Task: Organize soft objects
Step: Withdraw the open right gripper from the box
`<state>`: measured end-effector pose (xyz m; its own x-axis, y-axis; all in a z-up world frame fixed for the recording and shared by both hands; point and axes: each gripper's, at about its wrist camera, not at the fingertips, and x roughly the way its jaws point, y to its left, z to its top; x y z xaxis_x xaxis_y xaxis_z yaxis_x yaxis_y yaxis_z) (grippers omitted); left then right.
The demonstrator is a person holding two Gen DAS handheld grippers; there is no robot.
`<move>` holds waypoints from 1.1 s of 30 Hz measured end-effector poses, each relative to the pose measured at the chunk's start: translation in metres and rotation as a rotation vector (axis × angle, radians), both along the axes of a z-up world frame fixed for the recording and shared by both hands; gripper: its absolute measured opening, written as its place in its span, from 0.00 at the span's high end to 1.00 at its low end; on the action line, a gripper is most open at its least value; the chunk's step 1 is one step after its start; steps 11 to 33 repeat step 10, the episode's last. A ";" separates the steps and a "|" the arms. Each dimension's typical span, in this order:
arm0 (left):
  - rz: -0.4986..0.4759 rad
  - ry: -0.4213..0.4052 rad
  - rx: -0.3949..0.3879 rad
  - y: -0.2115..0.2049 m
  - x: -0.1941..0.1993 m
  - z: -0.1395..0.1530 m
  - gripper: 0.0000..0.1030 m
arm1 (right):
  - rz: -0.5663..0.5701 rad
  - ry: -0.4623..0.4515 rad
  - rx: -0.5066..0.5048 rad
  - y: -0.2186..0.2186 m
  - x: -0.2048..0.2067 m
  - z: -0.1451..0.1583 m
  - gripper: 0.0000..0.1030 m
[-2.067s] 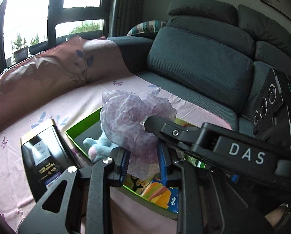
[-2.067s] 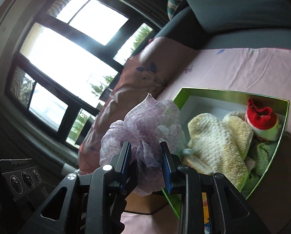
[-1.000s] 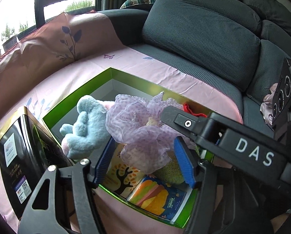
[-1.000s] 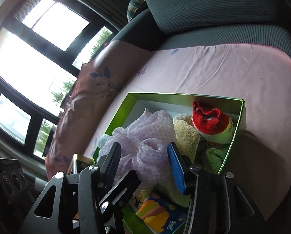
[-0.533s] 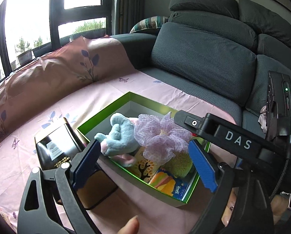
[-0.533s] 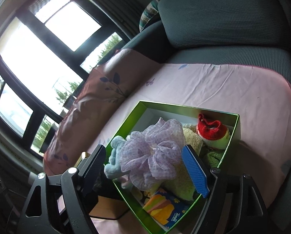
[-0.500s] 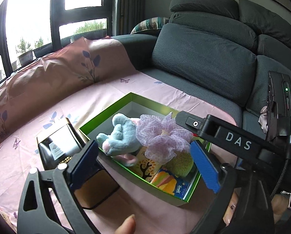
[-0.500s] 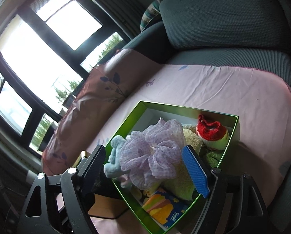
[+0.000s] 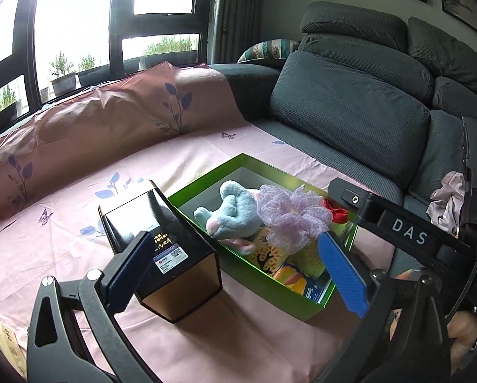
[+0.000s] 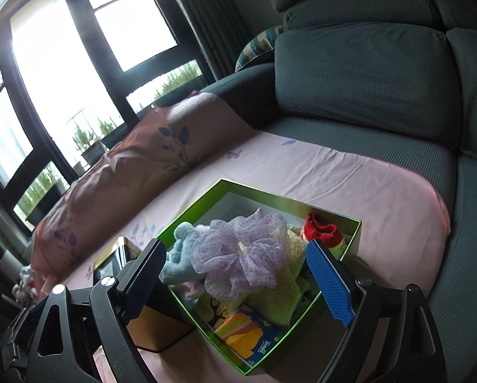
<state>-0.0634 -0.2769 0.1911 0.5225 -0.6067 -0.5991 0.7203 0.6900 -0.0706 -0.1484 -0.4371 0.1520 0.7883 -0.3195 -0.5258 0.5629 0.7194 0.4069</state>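
The placing step looks finished: the lilac scrunchie (image 10: 243, 255) lies free on top of the pile in the green box (image 10: 353, 239), so the next move likely calls for finding another loose soft thing (one pale crumpled fabric (image 9: 447, 201) sits on the sofa (image 9: 350, 111) at far right) and reaching for it with jaws already spread. From the left: one black gift box (image 9: 161, 249) just beside the green box; inside, one blue plush (image 9: 235, 210), one scrunchie, one yellow-green towel (image 10: 280, 293), one red knit piece (image 10: 321, 231), one tissue pack (image 10: 248, 335). The left gripper (image 9: 238, 271) is wide open and holds nothing; the right gripper (image 10: 244, 284) likewise, hovering above the box
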 end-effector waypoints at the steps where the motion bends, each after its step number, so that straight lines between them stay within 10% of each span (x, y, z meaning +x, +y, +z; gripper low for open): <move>1: 0.001 0.003 -0.005 0.002 0.001 0.001 0.01 | -0.003 0.002 -0.007 0.002 -0.001 0.001 0.12; 33: -0.019 0.047 -0.059 0.018 0.001 0.003 0.01 | -0.029 0.041 -0.066 0.012 -0.003 0.010 0.12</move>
